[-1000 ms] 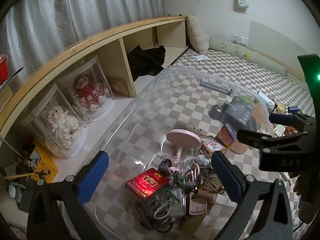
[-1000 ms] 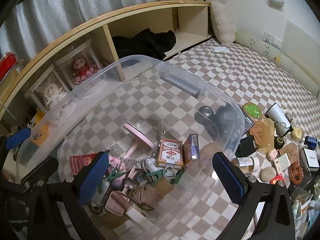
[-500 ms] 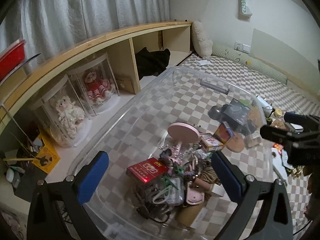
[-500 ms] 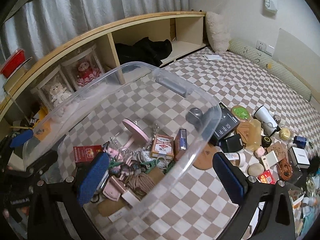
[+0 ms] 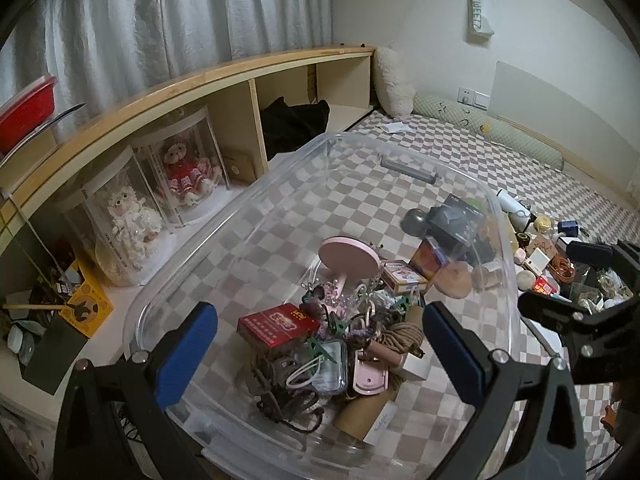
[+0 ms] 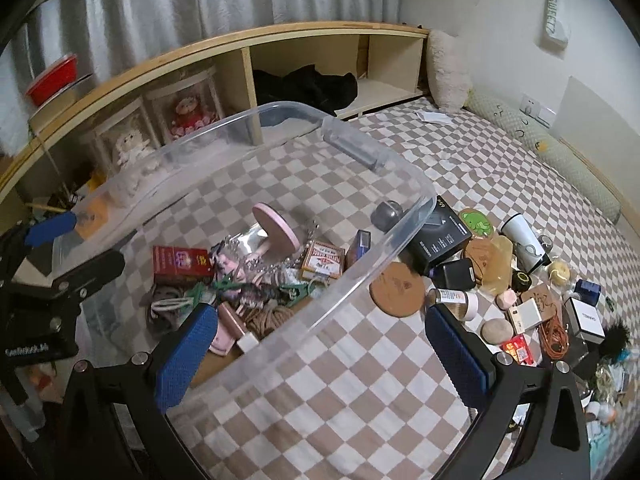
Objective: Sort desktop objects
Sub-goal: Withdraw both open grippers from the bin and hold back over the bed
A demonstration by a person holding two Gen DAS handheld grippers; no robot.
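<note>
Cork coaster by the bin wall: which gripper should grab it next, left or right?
Right, probably. The right gripper is open with the cork coaster on bare bedspread just ahead of it. The left gripper hangs over the clear bin, whose wall stands between it and the coaster.

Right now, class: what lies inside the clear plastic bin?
Inside the clear plastic bin: a red box, playing cards, a pink round stand, rope, green clips. Whatever lies beneath that pile is covered.
</note>
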